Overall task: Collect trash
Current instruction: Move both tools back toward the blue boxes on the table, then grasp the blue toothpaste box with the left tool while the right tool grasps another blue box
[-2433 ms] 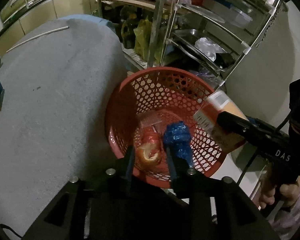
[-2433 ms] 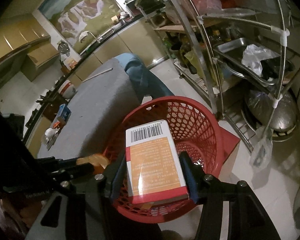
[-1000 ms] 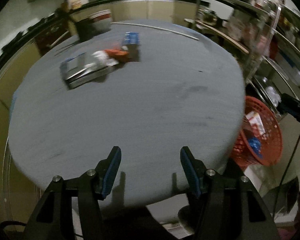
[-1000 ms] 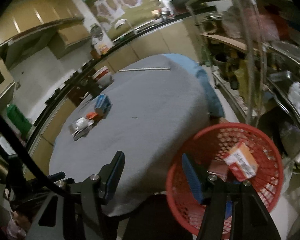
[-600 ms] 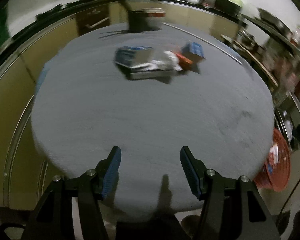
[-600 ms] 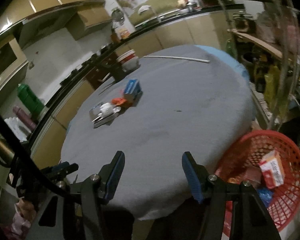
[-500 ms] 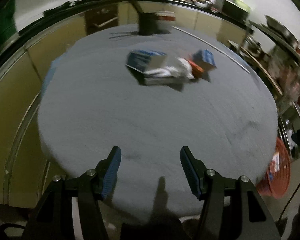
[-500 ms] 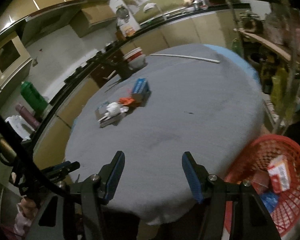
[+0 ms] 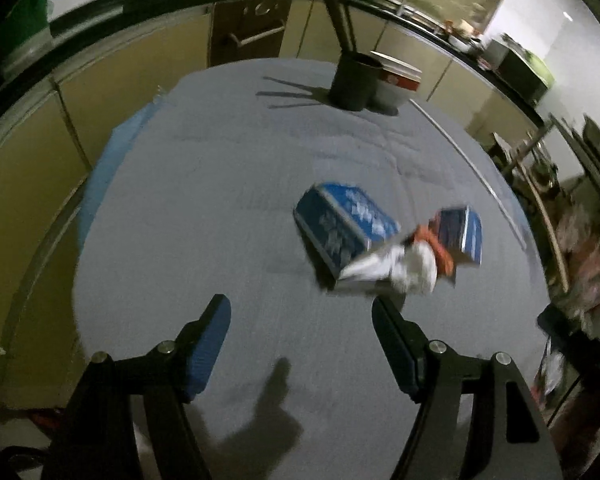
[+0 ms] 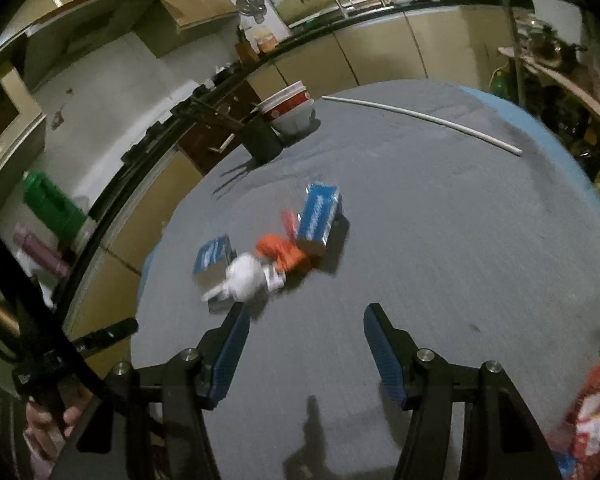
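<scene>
A small pile of trash lies mid-table on the grey cloth: a large blue box (image 9: 342, 230), a smaller blue box (image 9: 460, 232), a white crumpled wad (image 9: 414, 268) and an orange wrapper (image 9: 440, 246). In the right wrist view the same pile shows as a blue box (image 10: 320, 214), an orange wrapper (image 10: 282, 254), a white wad (image 10: 246, 276) and a second blue box (image 10: 212, 256). My left gripper (image 9: 300, 312) is open and empty, just short of the pile. My right gripper (image 10: 304, 320) is open and empty above the cloth. The red basket (image 10: 596, 420) with trash sits at the lower right.
A dark cup (image 9: 354, 82) and a red-and-white tub (image 9: 396, 84) stand at the table's far edge. A white rod (image 10: 420, 118) lies on the cloth. A metal rack (image 9: 580, 200) stands right of the table. Cabinets run behind.
Both grippers let their trash go into the red basket, opened, and swung back over the table. The pile has come closer in both views.
</scene>
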